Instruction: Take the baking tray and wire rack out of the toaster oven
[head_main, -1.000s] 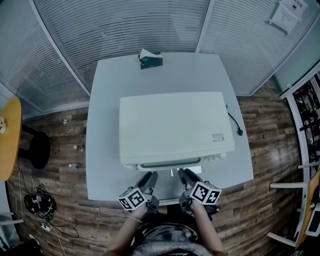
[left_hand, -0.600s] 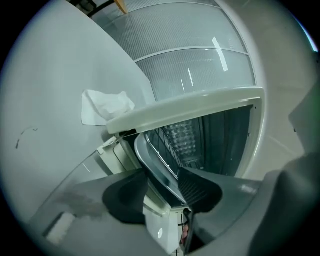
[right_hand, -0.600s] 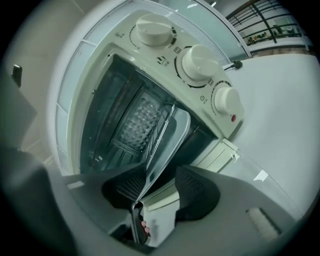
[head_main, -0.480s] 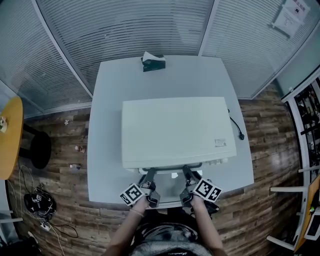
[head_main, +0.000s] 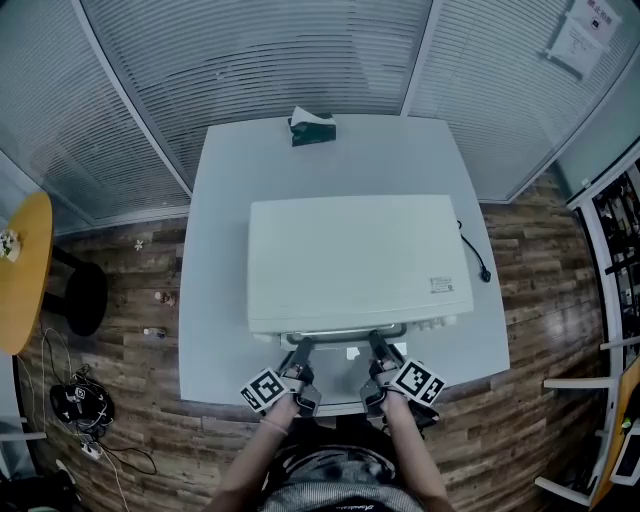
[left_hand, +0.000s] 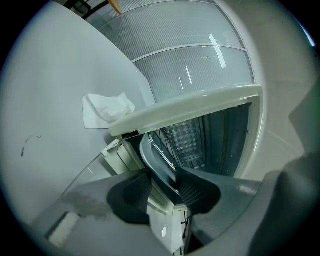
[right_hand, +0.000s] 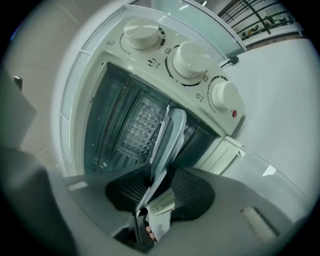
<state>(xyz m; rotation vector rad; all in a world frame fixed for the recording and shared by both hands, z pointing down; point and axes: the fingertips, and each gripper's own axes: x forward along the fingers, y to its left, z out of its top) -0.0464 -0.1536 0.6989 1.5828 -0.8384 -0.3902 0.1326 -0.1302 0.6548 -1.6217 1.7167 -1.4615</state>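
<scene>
Fingers (left_hand: 197, 192) of the left gripper (left_hand: 162, 182) are closed on the rim of the baking tray (left_hand: 155, 162). The right gripper (right_hand: 157, 187) clamps the same rim further along. Both pairs have just been closing, with the tray's edge between them.

In the head view the two grippers sit side by side at the bottom centre of the frame. They reach over the lowered glass door (head_main: 335, 375) to the mouth of the toaster oven (head_main: 350, 260).

The tray's front rim is at the opening and the rest reaches back into the dark cavity. A thin metal rod of the wire rack (right_hand: 161, 127) runs just beside the tray, also inside the oven.

Three white knobs (right_hand: 190, 59) line the oven's control panel in the upper part of the right gripper view, with a small red lamp (right_hand: 234, 114) beside the last one.

The oven stands on a pale grey counter (head_main: 220, 250) in the middle of the head view. A black power cord (head_main: 478, 255) trails off its right side. At the counter's far edge — top centre of the frame — stands a dark tissue box (head_main: 312, 127) with a white tissue sticking up.
</scene>
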